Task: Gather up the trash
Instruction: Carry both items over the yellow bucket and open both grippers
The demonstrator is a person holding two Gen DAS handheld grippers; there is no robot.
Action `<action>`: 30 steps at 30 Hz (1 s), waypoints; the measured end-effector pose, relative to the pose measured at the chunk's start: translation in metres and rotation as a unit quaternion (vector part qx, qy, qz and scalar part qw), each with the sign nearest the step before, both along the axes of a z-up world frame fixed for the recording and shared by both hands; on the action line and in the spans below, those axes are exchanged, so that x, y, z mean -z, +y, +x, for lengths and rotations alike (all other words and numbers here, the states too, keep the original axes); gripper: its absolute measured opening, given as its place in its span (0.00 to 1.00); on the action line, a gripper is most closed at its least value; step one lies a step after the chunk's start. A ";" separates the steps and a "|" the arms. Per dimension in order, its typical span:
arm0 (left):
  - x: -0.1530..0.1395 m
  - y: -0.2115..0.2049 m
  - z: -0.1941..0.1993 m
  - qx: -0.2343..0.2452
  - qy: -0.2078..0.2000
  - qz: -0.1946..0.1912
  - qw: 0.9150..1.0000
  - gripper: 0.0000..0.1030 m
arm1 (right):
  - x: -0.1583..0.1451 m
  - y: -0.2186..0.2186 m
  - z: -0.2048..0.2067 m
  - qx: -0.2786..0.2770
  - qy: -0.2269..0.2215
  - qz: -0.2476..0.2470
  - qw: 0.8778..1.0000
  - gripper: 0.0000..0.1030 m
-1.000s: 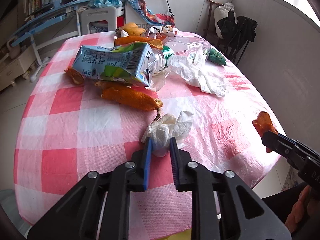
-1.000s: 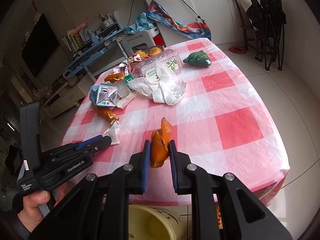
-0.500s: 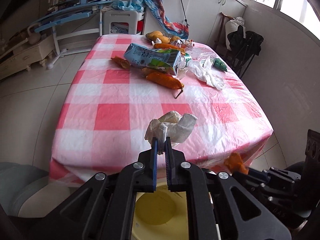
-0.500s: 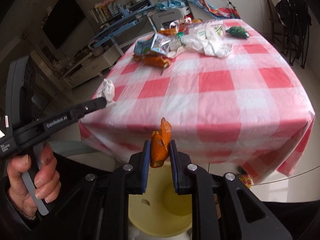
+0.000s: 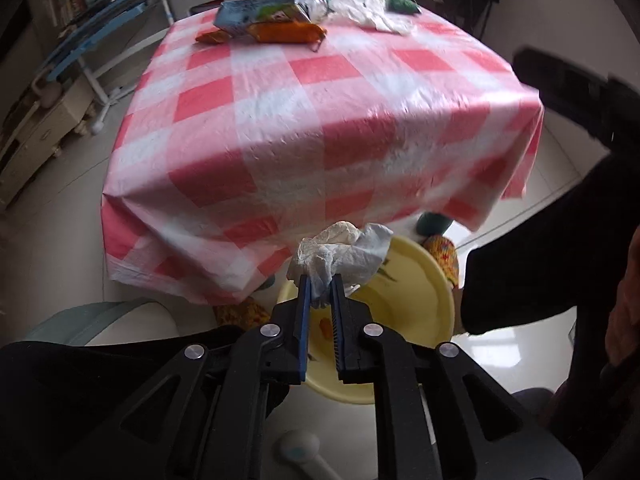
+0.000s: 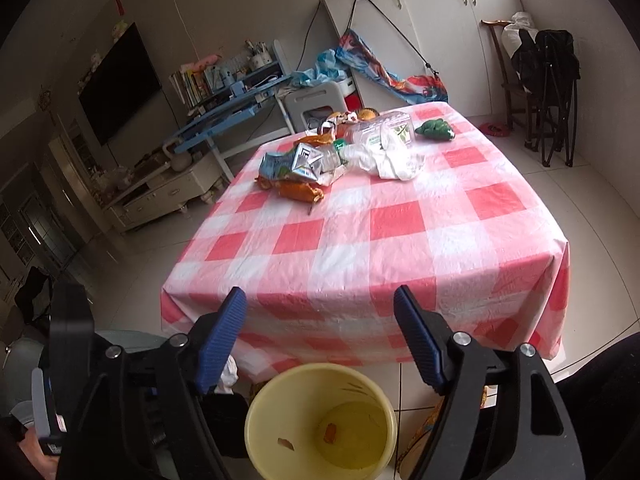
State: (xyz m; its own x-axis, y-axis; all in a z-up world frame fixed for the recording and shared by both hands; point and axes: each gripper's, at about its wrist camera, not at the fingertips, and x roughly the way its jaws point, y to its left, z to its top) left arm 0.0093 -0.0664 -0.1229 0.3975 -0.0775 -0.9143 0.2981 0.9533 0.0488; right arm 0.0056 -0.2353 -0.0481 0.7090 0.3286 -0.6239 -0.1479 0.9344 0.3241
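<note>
The left claw (image 5: 319, 294), its jaws just loosening, still pinches the crumpled white tissue (image 5: 340, 254) over the round yellow plastic bin (image 6: 320, 420). The right claw (image 6: 320, 320) has just sprung wide and empty; its orange peel scrap (image 6: 330, 433) now lies in the bin, off the pink-checked desk (image 6: 360, 240).

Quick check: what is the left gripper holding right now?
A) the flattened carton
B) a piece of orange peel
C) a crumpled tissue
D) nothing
C: the left gripper is pinching a crumpled tissue over the yellow bin; the carton lies far back on the table.
</note>
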 end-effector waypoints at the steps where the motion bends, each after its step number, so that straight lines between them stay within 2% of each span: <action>1: -0.001 -0.002 -0.001 0.008 -0.002 -0.001 1.000 0.22 | 0.002 -0.001 0.002 0.004 0.000 0.000 1.000 0.72; 3: -0.013 0.000 -0.001 0.001 -0.032 -0.005 0.999 0.63 | 0.005 0.001 0.005 0.010 0.005 -0.001 1.000 0.73; 5: -0.025 0.006 -0.001 -0.015 -0.064 -0.015 0.998 0.73 | 0.007 0.002 0.004 0.013 0.006 -0.001 1.000 0.73; 7: -0.036 0.015 0.000 -0.036 -0.087 -0.042 0.995 0.73 | 0.006 0.002 0.002 0.014 0.001 -0.003 1.000 0.74; 10: -0.053 0.034 0.002 -0.083 -0.122 -0.082 0.986 0.77 | 0.005 0.003 -0.003 0.013 -0.002 -0.009 1.000 0.75; 14: -0.061 0.057 0.007 -0.141 -0.140 -0.123 0.972 0.79 | 0.006 0.009 -0.003 0.007 -0.003 -0.020 1.000 0.76; 19: -0.063 0.063 0.006 -0.159 -0.157 -0.124 0.967 0.79 | 0.007 0.017 -0.004 -0.005 -0.006 -0.033 0.999 0.76; 30: -0.063 0.064 0.006 -0.166 -0.169 -0.122 0.964 0.79 | 0.008 0.024 -0.004 -0.019 -0.010 -0.047 0.999 0.76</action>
State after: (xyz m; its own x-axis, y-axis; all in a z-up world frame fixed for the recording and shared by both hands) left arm 0.0156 -0.0028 -0.0599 0.7090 -0.0903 -0.6994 -0.0199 0.9888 -0.1478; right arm 0.0020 -0.2109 -0.0561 0.7101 0.2957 -0.6390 -0.1885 0.9543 0.2321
